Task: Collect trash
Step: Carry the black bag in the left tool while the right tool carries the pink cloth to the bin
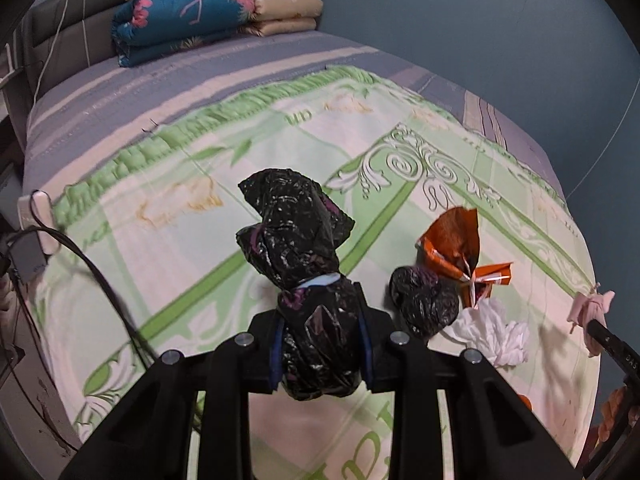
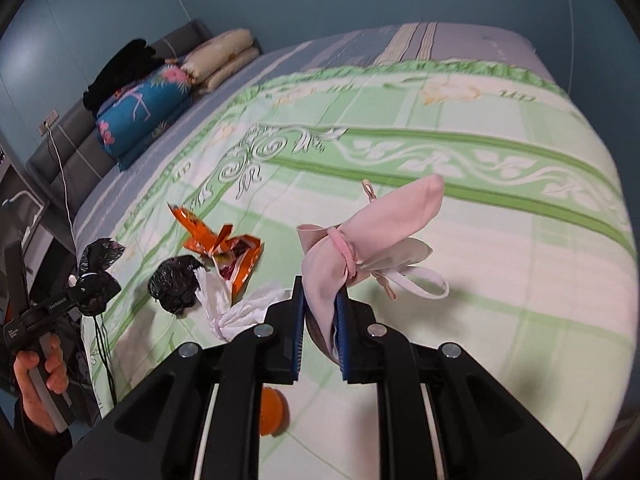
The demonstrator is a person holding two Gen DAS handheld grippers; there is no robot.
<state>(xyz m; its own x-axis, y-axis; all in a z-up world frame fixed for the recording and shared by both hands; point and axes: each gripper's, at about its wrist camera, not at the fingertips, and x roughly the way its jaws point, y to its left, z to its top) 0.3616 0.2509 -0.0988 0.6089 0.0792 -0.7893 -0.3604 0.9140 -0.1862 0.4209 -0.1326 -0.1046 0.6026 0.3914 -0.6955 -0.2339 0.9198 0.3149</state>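
My left gripper point(image 1: 322, 344) is shut on a crumpled black plastic bag point(image 1: 304, 256), held above the bed. In the right wrist view the same bag point(image 2: 98, 276) shows at the far left, with a hand point(image 2: 40, 376) on the handle below it. My right gripper point(image 2: 320, 320) is shut on a pink cloth bundle point(image 2: 372, 232) tied with a pink band, lifted off the blanket. The bundle point(image 1: 592, 308) also shows at the right edge of the left wrist view. On the blanket lie a second black bag point(image 1: 424, 304), an orange wrapper point(image 1: 460, 248) and a white tissue point(image 1: 496, 332).
A green patterned blanket point(image 2: 480, 160) covers the bed. Folded quilts point(image 1: 192, 20) are stacked by the grey headboard point(image 1: 56, 32). Cables and a power strip point(image 1: 40, 216) hang at the bed's left edge. A small orange object point(image 2: 274, 412) lies under my right gripper.
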